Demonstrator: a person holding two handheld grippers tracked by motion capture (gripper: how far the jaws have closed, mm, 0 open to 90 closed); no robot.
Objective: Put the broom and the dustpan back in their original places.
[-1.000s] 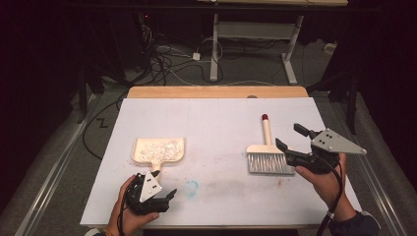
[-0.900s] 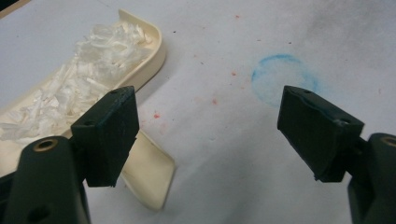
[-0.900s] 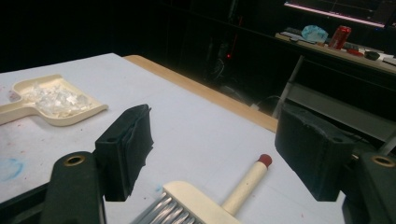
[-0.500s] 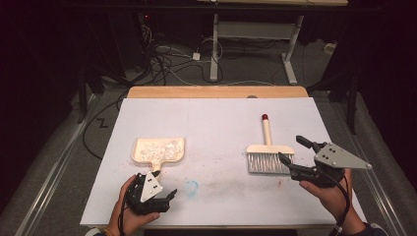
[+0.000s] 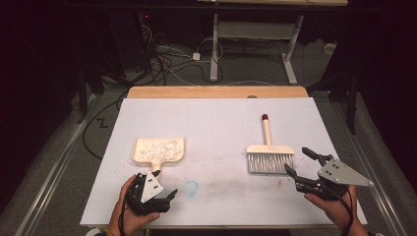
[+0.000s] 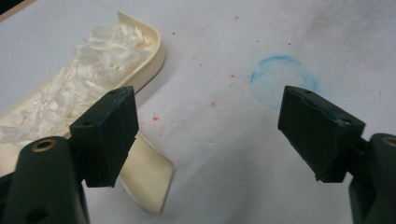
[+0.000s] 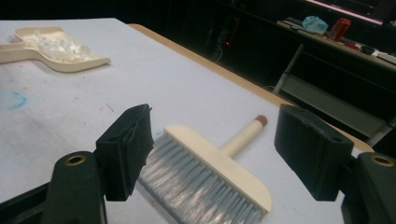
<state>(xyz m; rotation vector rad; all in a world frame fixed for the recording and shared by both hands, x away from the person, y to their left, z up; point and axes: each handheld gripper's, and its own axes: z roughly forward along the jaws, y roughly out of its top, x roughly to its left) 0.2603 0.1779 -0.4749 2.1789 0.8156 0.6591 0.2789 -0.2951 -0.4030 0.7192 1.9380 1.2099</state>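
The high view looks forward and down from above the near edge of the table (image 5: 216,118), taking in its whole white top and the floor beyond. The left gripper view sits low and close over the near left part, facing the dustpan (image 6: 70,102) and a blue ring mark (image 6: 284,81) (both also seen from above). The right gripper view rides low at the near right, looking leftward and far across the brush (image 7: 210,175) toward the same dustpan.
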